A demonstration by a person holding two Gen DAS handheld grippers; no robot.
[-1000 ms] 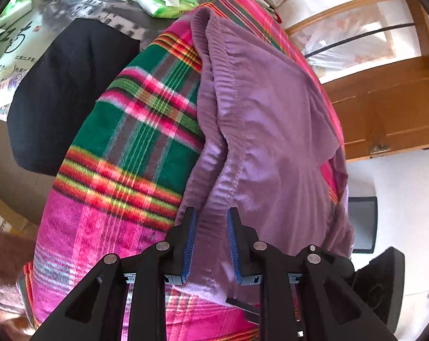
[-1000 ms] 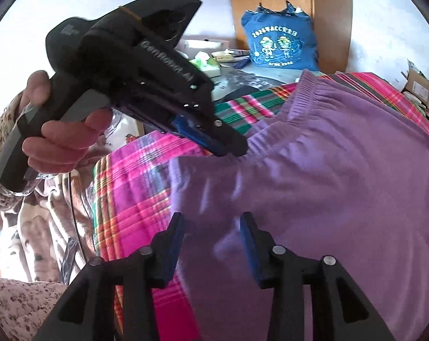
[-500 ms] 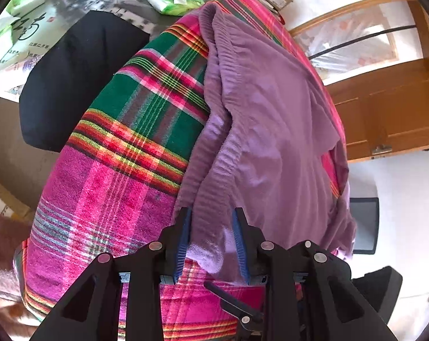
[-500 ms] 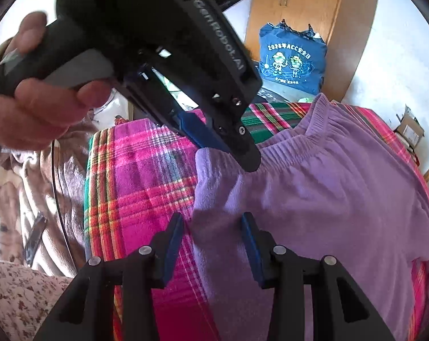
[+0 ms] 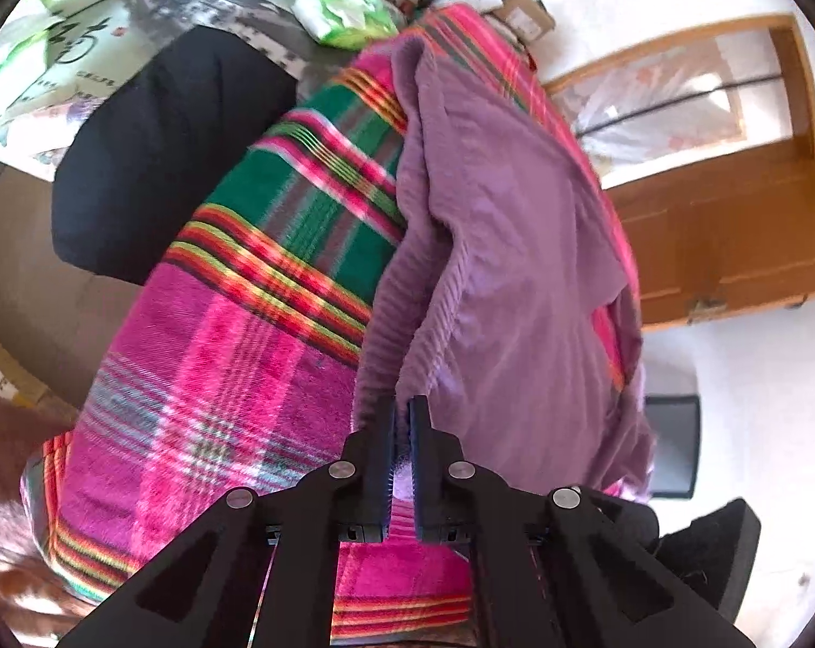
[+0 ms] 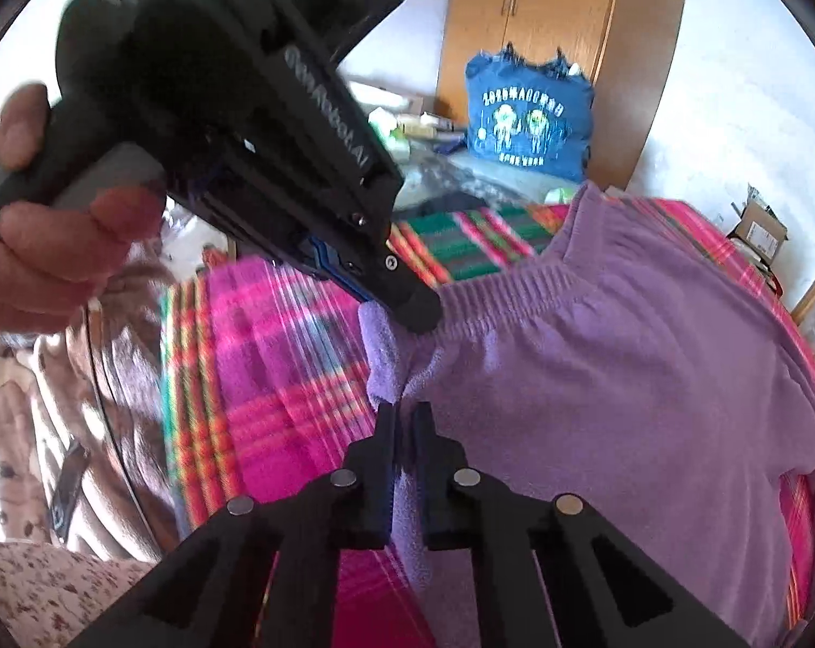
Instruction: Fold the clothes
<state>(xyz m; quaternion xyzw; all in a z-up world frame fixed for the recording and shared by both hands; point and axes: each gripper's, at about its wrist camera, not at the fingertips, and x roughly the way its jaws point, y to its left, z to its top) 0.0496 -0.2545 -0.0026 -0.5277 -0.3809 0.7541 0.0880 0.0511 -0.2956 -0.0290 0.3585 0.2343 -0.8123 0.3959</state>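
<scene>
Both grippers have just closed, the left gripper (image 5: 402, 416) with its fingers pinching the ribbed waistband edge of the purple garment (image 5: 515, 270) and the right gripper (image 6: 403, 421) nipping its near corner, the garment lying spread over the pink plaid blanket (image 5: 218, 378).

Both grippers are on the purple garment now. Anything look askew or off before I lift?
Nothing damaged. The purple garment lies rumpled, its ribbed waistband bunched between the left gripper and right gripper, both pinching one corner close together on the plaid blanket.
</scene>
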